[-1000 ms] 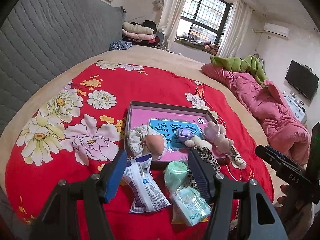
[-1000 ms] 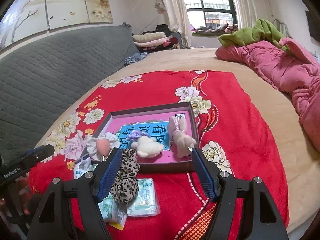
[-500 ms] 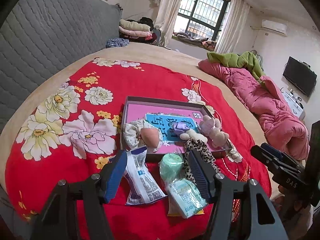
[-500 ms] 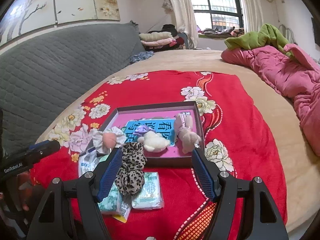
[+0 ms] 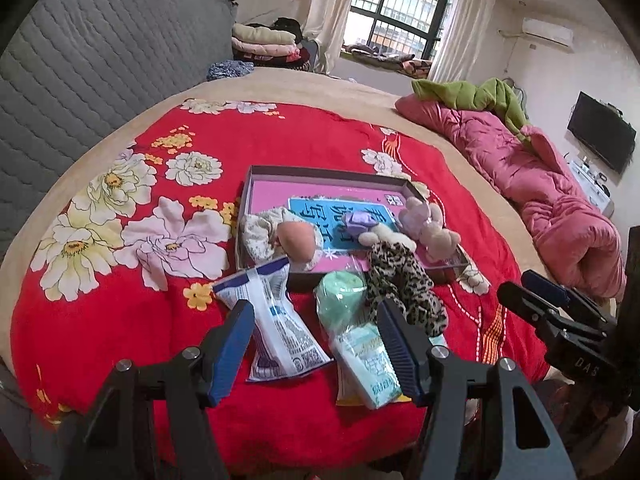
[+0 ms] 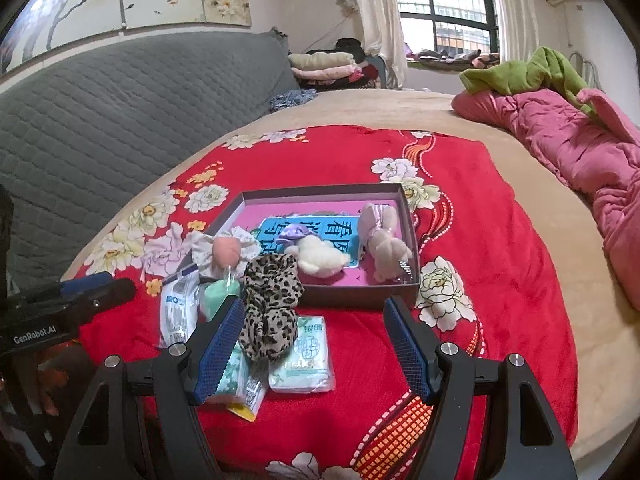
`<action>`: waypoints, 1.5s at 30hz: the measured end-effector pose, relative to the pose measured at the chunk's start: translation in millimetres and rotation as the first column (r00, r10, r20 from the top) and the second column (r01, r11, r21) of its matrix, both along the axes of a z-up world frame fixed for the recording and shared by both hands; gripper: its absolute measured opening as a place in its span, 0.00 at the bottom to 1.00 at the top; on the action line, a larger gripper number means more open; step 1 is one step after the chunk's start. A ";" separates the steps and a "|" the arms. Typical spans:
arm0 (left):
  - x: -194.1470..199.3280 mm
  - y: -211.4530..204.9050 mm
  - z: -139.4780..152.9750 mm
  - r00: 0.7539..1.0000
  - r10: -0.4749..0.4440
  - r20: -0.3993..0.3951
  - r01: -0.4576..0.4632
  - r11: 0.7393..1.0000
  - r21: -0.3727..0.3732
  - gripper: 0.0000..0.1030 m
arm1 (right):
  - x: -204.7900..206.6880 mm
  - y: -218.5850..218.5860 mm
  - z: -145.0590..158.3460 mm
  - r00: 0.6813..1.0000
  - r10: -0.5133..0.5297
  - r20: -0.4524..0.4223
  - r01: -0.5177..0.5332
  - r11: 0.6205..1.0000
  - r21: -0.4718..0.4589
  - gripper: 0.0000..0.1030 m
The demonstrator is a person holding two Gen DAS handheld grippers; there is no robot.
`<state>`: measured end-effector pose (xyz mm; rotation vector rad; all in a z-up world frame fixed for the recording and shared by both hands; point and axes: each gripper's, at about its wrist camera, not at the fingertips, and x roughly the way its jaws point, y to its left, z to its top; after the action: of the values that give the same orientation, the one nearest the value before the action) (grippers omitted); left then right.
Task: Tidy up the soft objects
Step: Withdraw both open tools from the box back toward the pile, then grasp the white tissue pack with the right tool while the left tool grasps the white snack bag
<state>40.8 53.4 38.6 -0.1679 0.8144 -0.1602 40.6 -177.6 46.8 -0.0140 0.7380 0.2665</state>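
Note:
A shallow box [image 5: 320, 174] [image 6: 352, 294] with a pink floor sits on the red flowered blanket. Inside lie a pink plush rabbit [image 5: 430, 228] [image 6: 382, 242], a cream plush with a purple cap [image 6: 316, 254], and a floral cloth with a peach sponge [image 5: 294, 238] [image 6: 226, 250]. In front of the box lie a leopard scrunchie [image 5: 404, 284] [image 6: 270, 304], a mint green roll [image 5: 340, 302], a white-blue packet [image 5: 276, 324] and tissue packs [image 6: 306, 354]. My left gripper [image 5: 316, 344] hovers open over the packet and roll. My right gripper [image 6: 310, 346] is open over the tissue pack.
A grey quilted headboard [image 5: 80, 68] runs along the left. A pink quilt [image 5: 540, 188] with a green cloth [image 5: 472, 96] lies at the right. Folded bedding [image 5: 264, 42] is stacked near the window. The beige bedspread edge [image 6: 580, 280] lies right of the blanket.
Both views have shifted slightly, so the box and loose items sit a little higher and farther in frame. Both grippers stay open and nothing on the blanket has moved.

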 end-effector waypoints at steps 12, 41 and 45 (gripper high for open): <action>-5.1 3.3 -20.5 0.997 -0.004 -0.081 0.003 1.000 -0.009 0.62 | -9.8 4.4 -17.2 0.999 0.032 -0.035 -0.033 0.999 -0.025 0.72; 7.2 17.3 -62.0 0.979 0.031 -0.200 -0.040 0.998 -0.043 0.62 | -6.3 17.3 -72.1 0.986 0.079 -0.148 -0.090 0.994 -0.067 0.72; 10.3 20.5 -66.2 0.977 0.037 -0.211 -0.051 0.997 -0.060 0.62 | -2.5 16.8 -77.8 0.984 0.078 -0.159 -0.089 0.994 -0.066 0.72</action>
<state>51.1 73.9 -27.6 -0.2674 1.0154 -0.1285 38.1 -160.8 -31.0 -0.0947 0.9044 0.3230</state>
